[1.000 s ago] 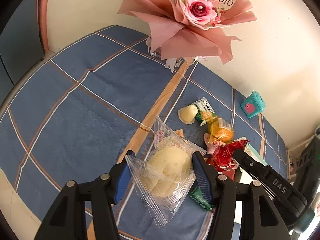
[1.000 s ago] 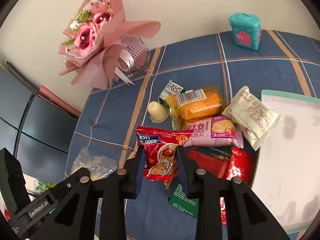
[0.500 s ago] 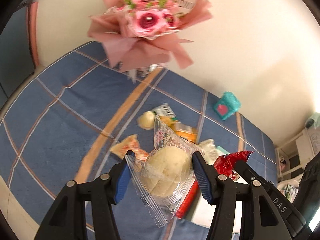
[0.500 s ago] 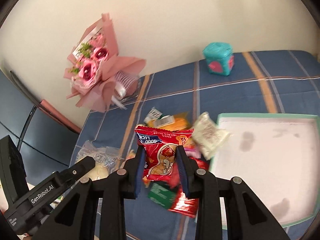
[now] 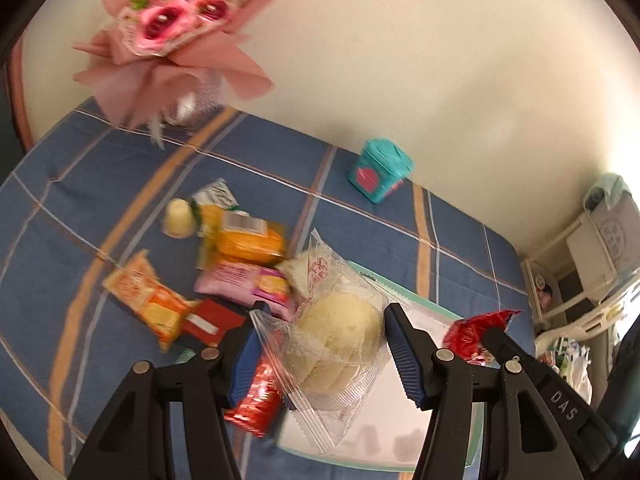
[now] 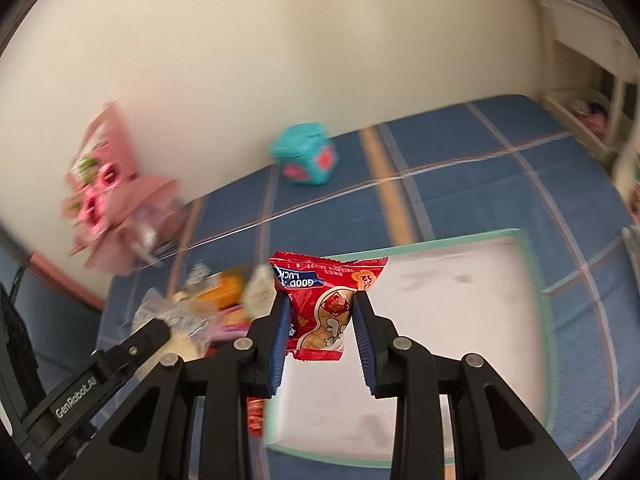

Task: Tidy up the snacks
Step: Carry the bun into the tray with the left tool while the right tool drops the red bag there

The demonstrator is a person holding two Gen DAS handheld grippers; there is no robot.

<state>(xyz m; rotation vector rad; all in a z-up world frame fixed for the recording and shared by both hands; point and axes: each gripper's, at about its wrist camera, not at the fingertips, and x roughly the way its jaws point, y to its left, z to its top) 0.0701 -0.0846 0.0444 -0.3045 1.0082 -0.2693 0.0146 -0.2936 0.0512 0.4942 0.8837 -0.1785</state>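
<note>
My left gripper (image 5: 320, 344) is shut on a pale round bun in a clear wrapper (image 5: 336, 332), held above the near left corner of a white tray with a mint rim (image 5: 420, 308). My right gripper (image 6: 320, 328) is shut on a red peanut snack packet (image 6: 326, 304), held over the left part of the same tray (image 6: 536, 264). That red packet (image 5: 476, 328) and the right gripper's finger show at the right of the left wrist view. Several loose snacks (image 5: 240, 240) lie on the blue checked cloth left of the tray.
A pink flower bouquet (image 5: 176, 36) stands at the back left against the wall. A teal box (image 5: 380, 176) sits near the wall behind the tray. White shelving (image 5: 600, 248) stands beyond the table's right end. The blue checked cloth (image 6: 480, 152) covers the table.
Both grippers have swung right with their snacks, away from the snack pile and over the white tray. Each grip looks unchanged.
</note>
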